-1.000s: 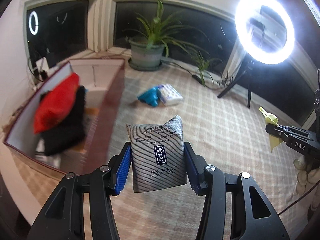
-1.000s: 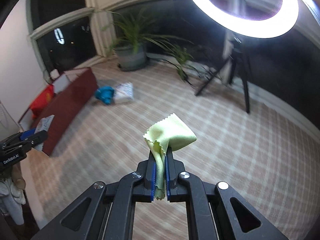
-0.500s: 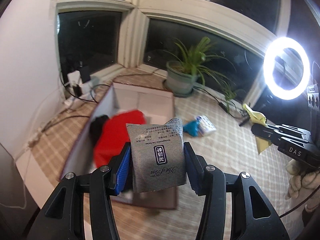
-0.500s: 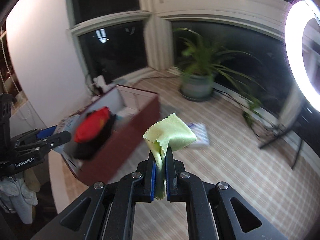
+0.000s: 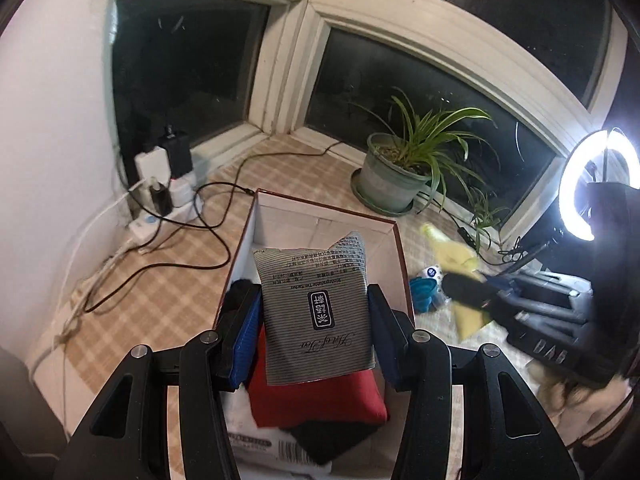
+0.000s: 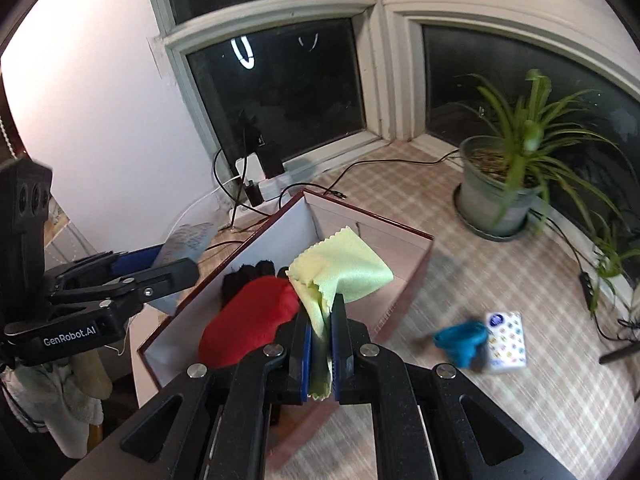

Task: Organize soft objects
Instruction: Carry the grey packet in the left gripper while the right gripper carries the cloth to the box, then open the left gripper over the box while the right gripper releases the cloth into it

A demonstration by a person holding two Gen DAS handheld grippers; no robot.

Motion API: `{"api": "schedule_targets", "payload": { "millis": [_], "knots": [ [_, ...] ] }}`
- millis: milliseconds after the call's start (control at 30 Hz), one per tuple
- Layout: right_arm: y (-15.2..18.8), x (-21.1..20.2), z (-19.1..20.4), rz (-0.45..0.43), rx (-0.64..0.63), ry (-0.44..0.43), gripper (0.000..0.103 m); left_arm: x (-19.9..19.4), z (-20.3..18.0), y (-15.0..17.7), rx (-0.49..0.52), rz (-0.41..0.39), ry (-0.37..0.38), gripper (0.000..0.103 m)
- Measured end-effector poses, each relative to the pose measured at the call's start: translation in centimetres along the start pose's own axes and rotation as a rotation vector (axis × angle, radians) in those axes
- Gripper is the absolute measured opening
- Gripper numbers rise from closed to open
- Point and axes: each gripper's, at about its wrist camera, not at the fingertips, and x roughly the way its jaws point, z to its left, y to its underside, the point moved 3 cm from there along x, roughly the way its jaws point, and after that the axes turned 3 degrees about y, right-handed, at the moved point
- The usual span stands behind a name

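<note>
Left wrist view: left tool (image 5: 314, 322) clamps a striped packet (image 5: 316, 312); right tool (image 6: 320, 354) pinches a green cloth (image 6: 340, 272).

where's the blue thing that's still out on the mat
In the right wrist view, the blue item lies on the checked mat at lower right, touching the white tissue pack, outside the red-brown box.

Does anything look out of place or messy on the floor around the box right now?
Two soft items lie outside the open box: a blue crumpled item and a patterned tissue pack, touching each other on the checked mat. Loose black cables also sprawl beside the box. Nothing looks spilled or damaged.
</note>
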Motion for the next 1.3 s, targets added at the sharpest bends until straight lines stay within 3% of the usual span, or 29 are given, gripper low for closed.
{"api": "schedule_targets", "payload": {
  "millis": [167, 567, 733, 800, 867, 1300],
  "knots": [
    [-1.0, 3.7, 0.8, 0.051, 0.01, -0.017, 0.007, 3.2, 0.5, -1.3, -0.004, 0.067, 0.014, 0.049],
    [-1.6, 8.7, -0.7, 0.124, 0.049, -0.029, 0.007, 7.6, 1.5, -3.4, 0.01, 0.133, -0.011, 0.049],
    [-2.0, 9.7, -1.2, 0.14, 0.057, -0.051, 0.014, 8.5, 2.1, -4.0, -0.028, 0.139, -0.004, 0.057],
    [-2.1, 9.9, -1.2, 0.146, 0.048, -0.05, 0.032, 8.7, 2.3, -4.3, -0.038, 0.138, -0.007, 0.063],
    [-2.2, 9.9, -1.4, 0.141, 0.044, -0.04, 0.043, 8.9, 2.4, -4.5, -0.049, 0.14, -0.004, 0.063],
    [-1.9, 8.1, -2.8, 0.117, 0.063, -0.025, 0.044, 7.9, 2.2, -4.7, -0.056, 0.118, 0.0, 0.064]
  ]
}}
